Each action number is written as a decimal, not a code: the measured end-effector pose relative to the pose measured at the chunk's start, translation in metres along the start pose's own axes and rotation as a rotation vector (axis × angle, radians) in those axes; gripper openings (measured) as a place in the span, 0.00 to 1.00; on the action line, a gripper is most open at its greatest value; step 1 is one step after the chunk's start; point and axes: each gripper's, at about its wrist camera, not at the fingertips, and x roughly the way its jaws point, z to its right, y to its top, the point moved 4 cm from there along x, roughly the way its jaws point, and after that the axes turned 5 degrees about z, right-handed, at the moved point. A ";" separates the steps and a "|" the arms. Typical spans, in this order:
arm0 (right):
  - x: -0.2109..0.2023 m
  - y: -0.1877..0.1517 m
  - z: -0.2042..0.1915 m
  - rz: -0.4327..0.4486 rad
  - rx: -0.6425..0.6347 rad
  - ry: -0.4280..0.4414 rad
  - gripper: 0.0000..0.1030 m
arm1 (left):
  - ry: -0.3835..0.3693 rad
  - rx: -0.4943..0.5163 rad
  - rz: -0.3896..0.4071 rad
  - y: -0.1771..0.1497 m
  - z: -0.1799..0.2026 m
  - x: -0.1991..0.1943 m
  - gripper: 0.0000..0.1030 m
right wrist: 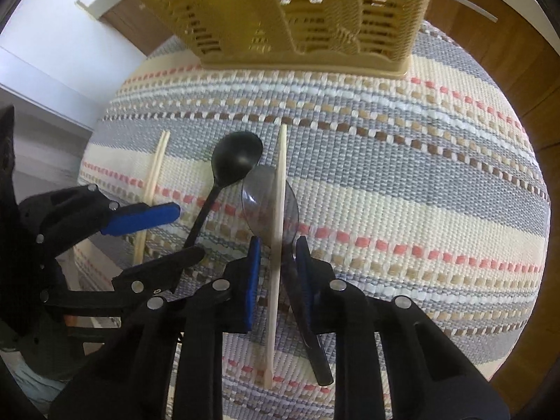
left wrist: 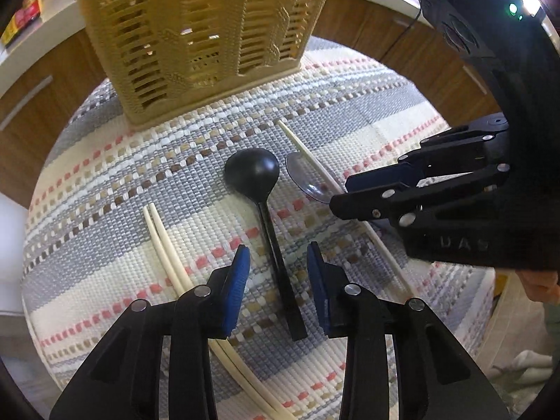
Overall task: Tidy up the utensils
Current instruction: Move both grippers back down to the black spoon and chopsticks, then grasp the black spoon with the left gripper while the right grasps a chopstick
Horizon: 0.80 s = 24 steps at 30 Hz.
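The left gripper (left wrist: 278, 255) has its jaws parted, with the blue pads (left wrist: 238, 287) standing on either side of the handle of a black spoon (left wrist: 260, 189) and clear of it; nothing is clamped between them. The spoon lies flat on the woven placemat (left wrist: 105, 182), its round bowl pointing away from the gripper toward the basket and its handle running back through the gap between the fingers. Just to the left of the left finger lies a pair of cream chopsticks (left wrist: 164, 245), side by side, passing under that finger. The right gripper (right wrist: 276, 245) also has its jaws apart, more narrowly, straddling two things at once: a single cream chopstick (right wrist: 280, 182) and the dark handle of a clear spoon (right wrist: 259, 196). Whether the pads touch either one cannot be told. The chopstick lies across the clear spoon's bowl, and that bowl sits just ahead of the fingertips, close beside the black spoon's bowl. Farther out, at the far edge of the placemat, stands a tan slotted utensil basket (left wrist: 196, 24), upright and well apart from the utensils. Brown cabinet fronts (left wrist: 392, 31) surround the placemat.
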 end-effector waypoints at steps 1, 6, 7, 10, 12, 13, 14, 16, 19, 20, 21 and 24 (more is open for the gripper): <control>0.003 0.000 -0.002 -0.002 -0.012 -0.008 0.16 | 0.010 0.006 -0.009 0.001 0.002 0.003 0.31; 0.009 -0.002 -0.018 0.008 -0.049 -0.029 0.06 | 0.086 0.060 -0.024 0.003 0.015 0.015 0.25; 0.009 -0.003 -0.019 0.010 -0.050 -0.028 0.06 | 0.110 0.071 -0.020 0.003 0.017 0.016 0.19; 0.004 -0.006 -0.017 0.020 -0.040 -0.010 0.05 | 0.153 0.077 -0.011 -0.001 0.018 0.013 0.05; 0.002 -0.007 -0.015 0.026 -0.028 0.000 0.05 | 0.122 0.039 -0.002 -0.003 0.015 0.011 0.05; 0.000 -0.008 -0.014 0.033 -0.023 0.004 0.05 | 0.117 0.028 0.004 -0.005 0.014 0.010 0.05; -0.002 -0.007 -0.009 0.037 -0.019 0.008 0.05 | 0.106 0.010 0.013 -0.006 0.012 0.009 0.05; -0.004 -0.007 -0.007 0.047 -0.010 0.015 0.05 | 0.100 -0.019 0.024 -0.008 0.010 0.005 0.05; -0.011 -0.008 0.001 0.060 -0.002 0.021 0.05 | 0.097 -0.082 0.055 -0.015 0.002 -0.008 0.05; -0.012 -0.007 0.003 0.063 0.003 0.023 0.05 | 0.097 -0.102 0.062 -0.020 0.001 -0.010 0.05; -0.014 -0.007 0.005 0.066 0.010 0.025 0.05 | 0.098 -0.130 0.059 -0.026 -0.002 -0.012 0.05; -0.019 -0.007 0.013 0.071 0.024 0.024 0.05 | 0.088 -0.190 0.036 -0.034 -0.011 -0.013 0.06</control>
